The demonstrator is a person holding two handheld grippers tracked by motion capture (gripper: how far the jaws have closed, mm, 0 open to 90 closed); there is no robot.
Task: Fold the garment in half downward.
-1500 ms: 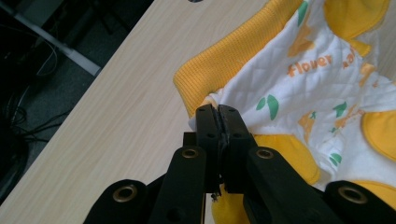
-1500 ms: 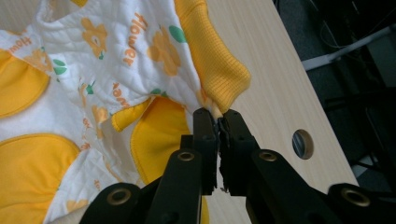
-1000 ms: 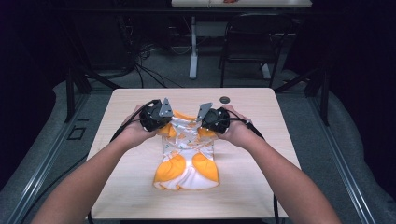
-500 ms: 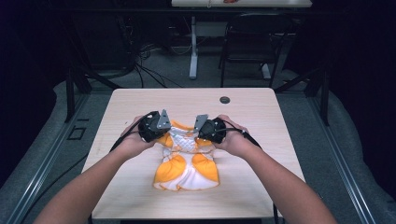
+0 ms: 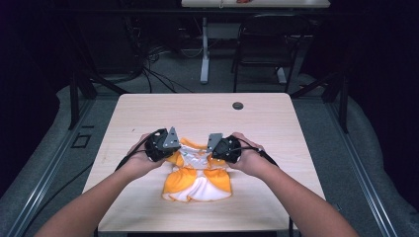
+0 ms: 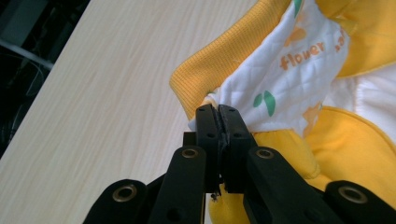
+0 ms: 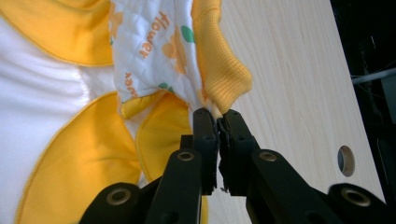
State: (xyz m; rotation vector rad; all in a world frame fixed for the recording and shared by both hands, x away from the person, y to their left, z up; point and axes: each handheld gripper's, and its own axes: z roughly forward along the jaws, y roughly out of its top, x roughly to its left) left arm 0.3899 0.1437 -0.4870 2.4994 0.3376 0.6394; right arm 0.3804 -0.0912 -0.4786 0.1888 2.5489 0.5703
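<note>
Garment (image 5: 197,177) of orange and white cloth is seen lying on the near half of the wooden table (image 5: 207,113), spread flat at its lower part and gathered at its upper edge. That upper edge is gripped at two places. In the left gripper view, the left gripper (image 6: 217,116) is seen clenched on the cloth where a white quilted panel printed with the word "flower" meets an orange ribbed cuff; the jaws are pressed together with the fabric pinched between them. In the right gripper view, the right gripper (image 7: 217,120) is likewise clamped on the cloth at the base of another orange ribbed cuff, beside the same printed white panel. In the high view, both grippers are held low over the table, close to each other, at the far end of the garment. A small round hole (image 5: 238,105) is seen in the tabletop beyond them, well apart from the cloth.
</note>
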